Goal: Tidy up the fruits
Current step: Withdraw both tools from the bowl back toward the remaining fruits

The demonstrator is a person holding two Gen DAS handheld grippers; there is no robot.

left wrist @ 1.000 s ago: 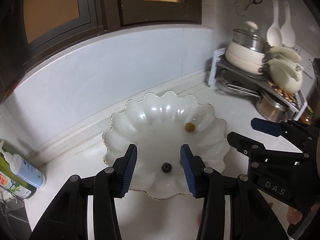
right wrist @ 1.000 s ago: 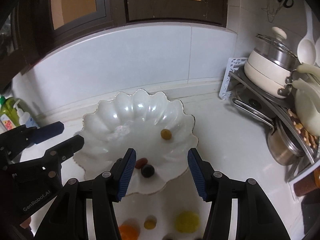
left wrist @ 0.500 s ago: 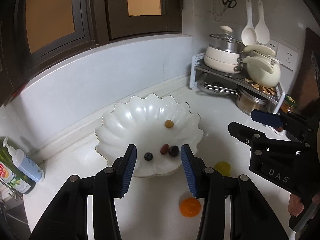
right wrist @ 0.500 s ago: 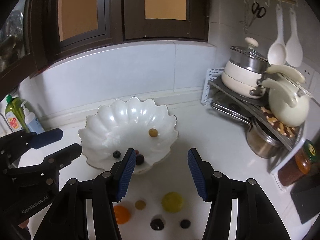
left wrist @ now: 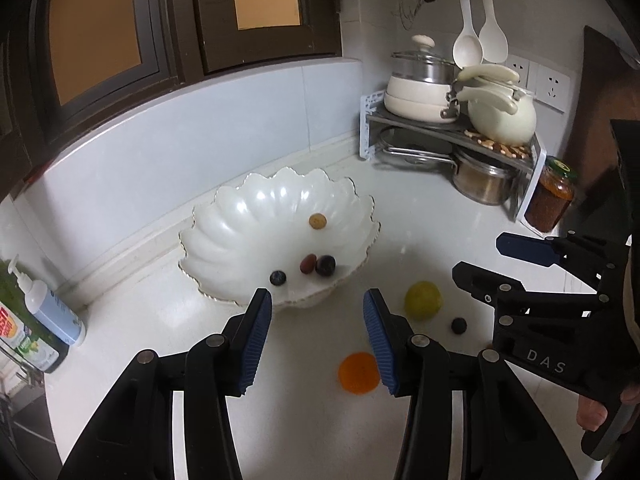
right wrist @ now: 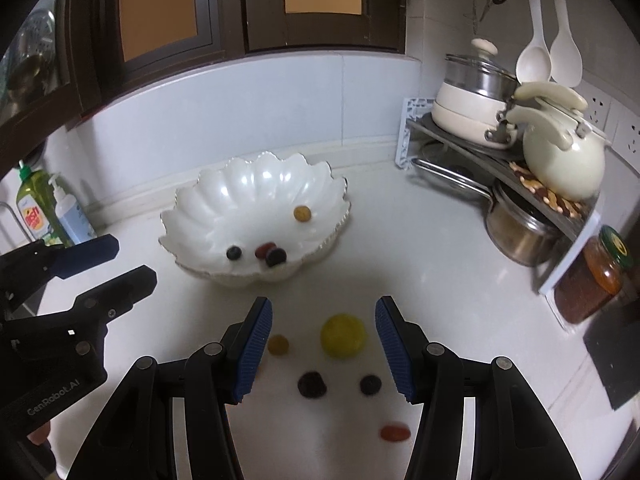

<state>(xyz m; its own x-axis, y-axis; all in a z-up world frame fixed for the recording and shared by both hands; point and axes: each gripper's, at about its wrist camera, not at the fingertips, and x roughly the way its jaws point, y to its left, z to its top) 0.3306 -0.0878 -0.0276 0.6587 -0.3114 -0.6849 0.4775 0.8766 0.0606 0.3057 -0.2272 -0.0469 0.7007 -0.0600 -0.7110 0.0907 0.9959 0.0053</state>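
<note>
Backed away from the white scalloped ceramic bowl over the last second, both claws; loose fruit on the white countertop now in view where only the bowl showed before.

Left gripper: blue-padded jaws moderately apart, nothing between, held over bare counter just in front of the bowl. Right gripper: jaws likewise part-open and empty, poised above the loose fruit.

Counted inside the bowl, four pieces:
- one small tan round fruit, set apart
- one red oval fruit touching one dark purple grape
- one blueberry near them

Counted on the counter, near the bowl, probably six, though one sits half hidden behind a finger in the right wrist view:
- one yellow-green round citrus, largest
- one orange round fruit
- one small tan fruit
- one dark wrinkled fruit
- one small dark berry
- one red-orange oval tomato-like fruit

Likely handling: all light. Small berries soft, smooth, prone to roll or squash, best pinched gently across the widest middle. Citrus firmer, wide for the jaws, best taken across its equator. Bowl itself fragile, so fruit better lowered in than dropped.
</note>
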